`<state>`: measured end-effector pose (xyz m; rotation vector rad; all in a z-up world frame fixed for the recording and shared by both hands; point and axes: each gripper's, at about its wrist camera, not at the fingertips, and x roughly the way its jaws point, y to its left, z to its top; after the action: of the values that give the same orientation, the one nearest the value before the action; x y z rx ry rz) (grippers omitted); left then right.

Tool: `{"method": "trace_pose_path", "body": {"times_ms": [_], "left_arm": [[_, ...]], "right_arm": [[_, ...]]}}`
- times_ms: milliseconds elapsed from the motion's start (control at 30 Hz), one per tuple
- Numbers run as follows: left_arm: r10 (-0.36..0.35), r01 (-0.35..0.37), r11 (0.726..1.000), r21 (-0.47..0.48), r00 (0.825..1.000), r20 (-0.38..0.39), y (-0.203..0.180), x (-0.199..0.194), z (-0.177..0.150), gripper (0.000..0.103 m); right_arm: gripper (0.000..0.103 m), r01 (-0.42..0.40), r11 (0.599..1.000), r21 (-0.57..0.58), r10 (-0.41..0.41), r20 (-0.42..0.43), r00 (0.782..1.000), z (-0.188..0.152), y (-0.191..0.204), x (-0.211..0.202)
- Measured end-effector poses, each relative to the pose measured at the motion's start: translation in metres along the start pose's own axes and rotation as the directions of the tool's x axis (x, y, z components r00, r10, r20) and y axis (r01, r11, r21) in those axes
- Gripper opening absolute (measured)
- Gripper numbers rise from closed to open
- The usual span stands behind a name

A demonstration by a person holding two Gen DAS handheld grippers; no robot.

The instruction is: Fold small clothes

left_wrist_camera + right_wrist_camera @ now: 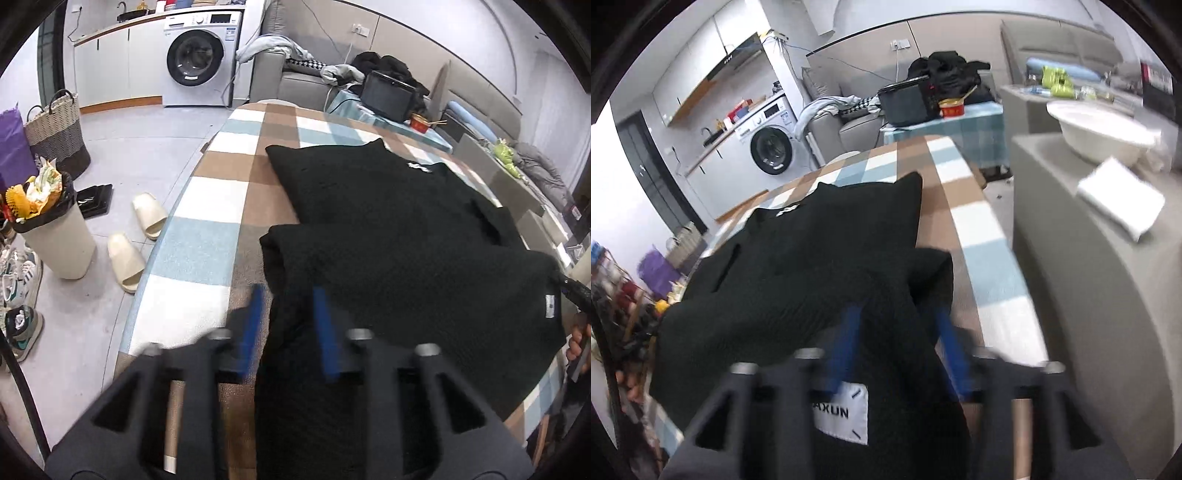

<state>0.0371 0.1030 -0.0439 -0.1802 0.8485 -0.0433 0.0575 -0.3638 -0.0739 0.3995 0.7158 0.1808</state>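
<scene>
Black garment [406,229] folded once on checked worktop [210,206].
Left claw [288,325] and right claw [897,343] both released, near hem between their fingers, garment extending toward 12 o'clock.

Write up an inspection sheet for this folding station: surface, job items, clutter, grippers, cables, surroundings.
Surface: checked tablecloth in brown, blue and white covers the table.
Job's things: black knit garment lies partly folded, near edge doubled over; white label shows.
Clutter: nothing seen on the cloth besides the garment.
Grippers: left gripper and right gripper stand open, garment fabric between the blue fingers, pads not pressing.
Cables: a cord hangs from a wall socket.
Surroundings: washing machine, full bin, slippers, sofa with clothes.
</scene>
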Motion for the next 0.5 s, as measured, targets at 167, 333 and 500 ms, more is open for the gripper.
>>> {"method": "trace_pose_path", "body": {"times_ms": [167, 333, 500], "left_arm": [[-0.028, 0.027, 1.000, -0.008, 0.999, -0.040, -0.008, 0.028, 0.006, 0.036], [-0.015, 0.020, 0.995, 0.093, 0.998, -0.055, -0.028, 0.034, 0.003, 0.015], [-0.012, 0.019, 0.993, 0.118, 0.999, -0.052, -0.030, 0.019, -0.011, 0.013]], "right_arm": [[0.055, -0.049, 0.999, -0.017, 0.047, -0.089, 0.995, 0.000, 0.006, 0.027], [0.033, 0.015, 0.989, -0.150, -0.033, -0.113, 0.993, -0.004, 0.029, 0.037], [0.030, 0.005, 0.987, -0.160, -0.027, -0.140, 0.990, -0.014, 0.028, 0.028]]}}
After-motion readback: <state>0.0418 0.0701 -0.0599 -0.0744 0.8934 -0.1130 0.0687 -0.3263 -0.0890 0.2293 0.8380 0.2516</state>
